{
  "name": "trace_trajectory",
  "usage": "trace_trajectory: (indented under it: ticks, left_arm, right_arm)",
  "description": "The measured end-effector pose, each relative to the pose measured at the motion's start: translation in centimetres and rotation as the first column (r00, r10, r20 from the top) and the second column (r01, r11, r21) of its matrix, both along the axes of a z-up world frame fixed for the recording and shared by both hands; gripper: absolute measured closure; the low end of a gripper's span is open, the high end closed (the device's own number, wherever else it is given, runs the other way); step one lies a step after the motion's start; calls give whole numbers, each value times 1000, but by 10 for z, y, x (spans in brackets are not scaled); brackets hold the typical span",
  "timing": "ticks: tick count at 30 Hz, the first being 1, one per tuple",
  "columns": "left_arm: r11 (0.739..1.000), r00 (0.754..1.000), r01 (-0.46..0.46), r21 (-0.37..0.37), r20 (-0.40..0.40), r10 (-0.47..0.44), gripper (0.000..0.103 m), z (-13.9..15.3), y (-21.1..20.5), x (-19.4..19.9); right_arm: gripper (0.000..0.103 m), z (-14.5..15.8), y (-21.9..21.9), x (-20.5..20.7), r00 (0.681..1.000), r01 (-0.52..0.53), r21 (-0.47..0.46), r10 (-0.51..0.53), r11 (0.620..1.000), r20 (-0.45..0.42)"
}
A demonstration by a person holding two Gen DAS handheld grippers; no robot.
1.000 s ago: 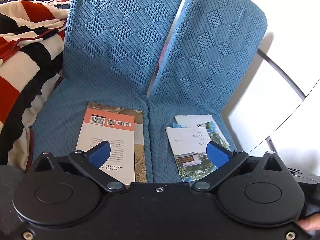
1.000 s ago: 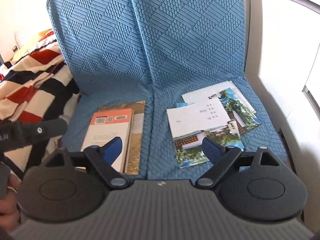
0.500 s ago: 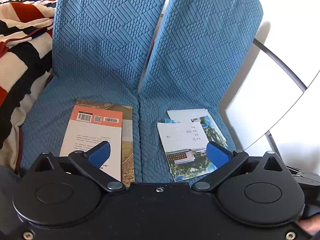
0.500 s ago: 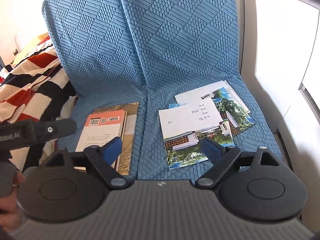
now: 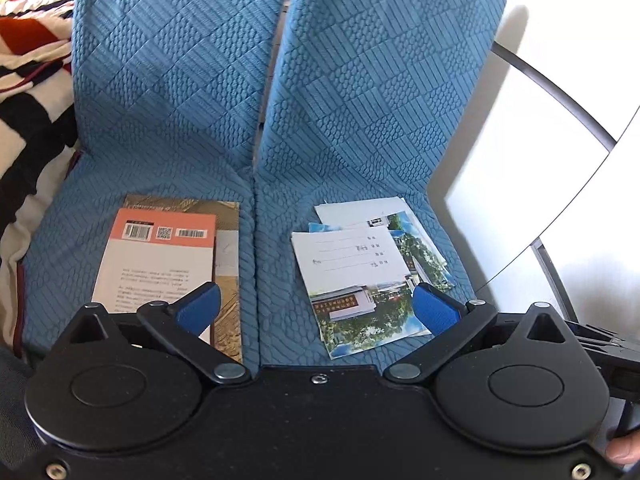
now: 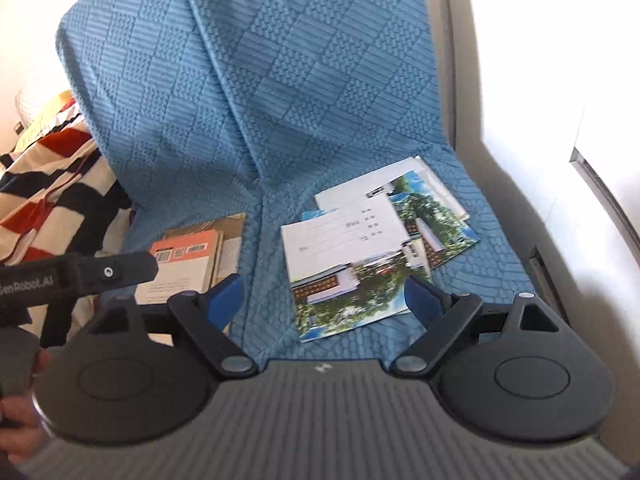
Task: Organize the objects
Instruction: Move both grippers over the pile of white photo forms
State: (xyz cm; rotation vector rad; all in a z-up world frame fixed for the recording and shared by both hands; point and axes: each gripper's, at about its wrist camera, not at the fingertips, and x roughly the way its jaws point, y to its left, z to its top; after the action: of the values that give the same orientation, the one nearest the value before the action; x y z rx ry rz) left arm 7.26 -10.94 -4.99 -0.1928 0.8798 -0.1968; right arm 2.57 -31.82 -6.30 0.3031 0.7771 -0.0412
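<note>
On the blue quilted seat (image 5: 276,264) two books lie stacked at the left: an orange-and-white one (image 5: 160,256) on a brown one (image 5: 228,216). At the right lies a loose pile of photo postcards (image 5: 360,276), the top one half white with writing. My left gripper (image 5: 316,306) hovers open above the seat's front, between books and cards, holding nothing. In the right wrist view the same cards (image 6: 360,256) and books (image 6: 188,260) show. My right gripper (image 6: 324,294) is open over the near edge of the cards, empty. The left gripper's body (image 6: 76,276) sticks in from the left.
A red, black and cream striped blanket (image 5: 28,92) lies left of the seat. The blue cover runs up the chair back (image 6: 280,80). A white surface with a dark metal tube (image 5: 560,96) borders the seat on the right. A hand (image 6: 20,420) holds the left gripper.
Both grippers have drifted across the seat and slightly closer. In the left view the books and cards slid leftward then sit larger; in the right view the cards now lie nearer the fingers. Jaws unchanged.
</note>
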Motion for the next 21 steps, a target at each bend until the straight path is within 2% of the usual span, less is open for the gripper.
trace_trajectory:
  ticks: [11,18,21]
  left_arm:
    - [999,998,42,16,-43,-41,1,-23,-40,13]
    - [998,993,58,10,-104,-56,1,-48,-55,25]
    - [998,989,65,20,-132,-62,1,-61,-61,33]
  right_arm:
    - [15,-20,-37,-7,998,62,12,-62,998,0]
    - [15,-34,-57,-3,997,73,84,-73,994,-11]
    - [16,-41,-62,4,997,72,79,-70,994,-23]
